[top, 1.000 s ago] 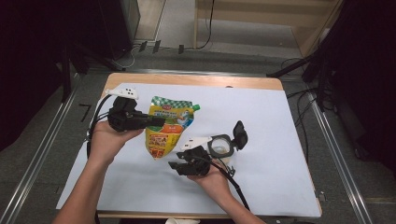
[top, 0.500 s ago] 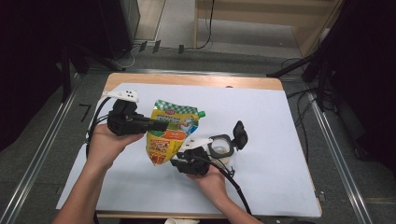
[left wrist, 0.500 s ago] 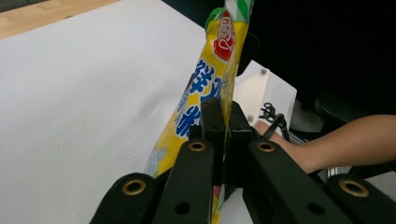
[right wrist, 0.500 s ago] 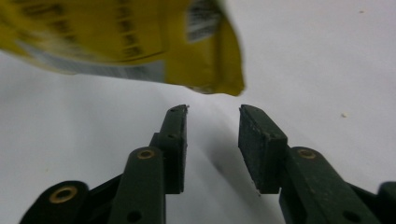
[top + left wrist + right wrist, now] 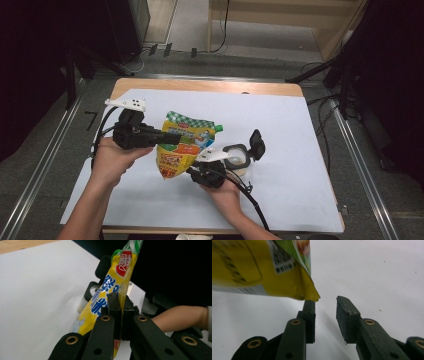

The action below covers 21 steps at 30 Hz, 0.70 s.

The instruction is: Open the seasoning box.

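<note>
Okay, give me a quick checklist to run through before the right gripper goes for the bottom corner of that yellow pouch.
1. Left gripper clamped on the yellow pouch: ok, its jaws pinch the pouch's edge.
2. Pouch lifted off the white table cover: ok, it hangs tilted above it.
3. Pouch corner between the jaws of the right gripper: not ok, it sits just above one jaw's tip, not in the gap.
4. Right gripper ready: ok, its jaws have just been closing but a gap remains, with nothing between them.
5. Green cap on: cannot tell if it is tight.
6. Round clear container clear of the right hand: cannot tell; it lies close behind.
</note>
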### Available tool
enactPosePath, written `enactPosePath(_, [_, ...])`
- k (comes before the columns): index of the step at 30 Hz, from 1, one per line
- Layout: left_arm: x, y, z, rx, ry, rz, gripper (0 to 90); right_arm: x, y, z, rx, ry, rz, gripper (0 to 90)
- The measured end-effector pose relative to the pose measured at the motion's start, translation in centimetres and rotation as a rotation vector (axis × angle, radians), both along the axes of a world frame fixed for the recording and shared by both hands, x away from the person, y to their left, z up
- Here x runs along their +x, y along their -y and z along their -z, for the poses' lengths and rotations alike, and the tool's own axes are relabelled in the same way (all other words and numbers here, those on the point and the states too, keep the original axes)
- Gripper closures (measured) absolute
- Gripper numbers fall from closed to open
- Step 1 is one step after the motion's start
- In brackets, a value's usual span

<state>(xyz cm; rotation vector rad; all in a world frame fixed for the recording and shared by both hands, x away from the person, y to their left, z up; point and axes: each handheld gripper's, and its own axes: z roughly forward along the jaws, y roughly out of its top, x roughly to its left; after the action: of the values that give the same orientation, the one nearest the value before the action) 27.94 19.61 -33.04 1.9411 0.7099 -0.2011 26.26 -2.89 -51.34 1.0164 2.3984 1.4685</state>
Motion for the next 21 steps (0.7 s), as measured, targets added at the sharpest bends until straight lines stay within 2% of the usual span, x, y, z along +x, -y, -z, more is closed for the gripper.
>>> enactPosePath(2, [0.0, -0.4, -0.1, -0.04, -0.018, 0.002, 90.0, -0.1, -0.1, 0.1, -0.004, 0.017, 0.003, 69.9])
enactPosePath(4, [0.0, -0.6, -0.1, -0.062, -0.029, -0.004, 90.0, -0.2, -0.2, 0.3, -0.008, 0.028, 0.004, 69.6])
enactPosePath(6, [0.3, -0.7, 0.6, -0.066, -0.05, -0.011, 90.0, -0.6, -0.3, 0.2, 0.02, 0.054, -0.006, 69.3])
enactPosePath(8, [0.4, -0.7, 0.8, -0.072, -0.058, -0.016, 90.0, -0.7, -0.3, 0.1, 0.015, 0.069, -0.01, 69.6])
enactPosePath(11, [0.9, -0.6, 1.6, -0.068, -0.072, -0.035, 90.0, -1.1, -0.6, -0.2, 0.036, 0.096, -0.057, 69.1])
enactPosePath(12, [1.0, -0.4, 1.9, -0.073, -0.064, -0.053, 90.0, -1.6, -0.9, -0.6, 0.004, 0.132, -0.068, 68.3])
enactPosePath(13, [1.0, -0.4, 1.9, -0.073, -0.064, -0.053, 90.0, -1.6, -0.9, -0.6, 0.004, 0.132, -0.068, 68.3])
enactPosePath(14, [1.0, 0.0, 2.0, -0.046, -0.033, -0.084, 90.0, -2.0, -1.1, -0.9, -0.014, 0.171, -0.083, 63.7])
enactPosePath(15, [1.0, 0.0, 2.0, -0.046, -0.033, -0.084, 90.0, -2.0, -1.1, -0.9, -0.014, 0.171, -0.083, 63.7])
enactPosePath(17, [0.8, 0.5, 2.1, -0.027, -0.006, -0.085, 90.0, -2.2, -1.2, -1.0, -0.027, 0.17, -0.094, 63.2])
enactPosePath(18, [0.7, 1.3, 2.3, 0.02, 0.018, -0.089, 88.2, -2.5, -1.3, -1.2, -0.031, 0.177, -0.102, 62.7])
enactPosePath(19, [0.7, 1.3, 2.3, 0.02, 0.018, -0.089, 86.7, -2.5, -1.3, -1.2, -0.031, 0.177, -0.102, 62.7])
enactPosePath(20, [0.6, 1.7, 2.5, 0.052, 0.033, -0.09, 84.8, -2.9, -1.4, -1.5, -0.033, 0.187, -0.119, 62.4])
enactPosePath(21, [0.6, 2.1, 2.6, 0.067, 0.042, -0.088, 84.1, -2.9, -1.4, -1.5, -0.033, 0.187, -0.119, 62.4])
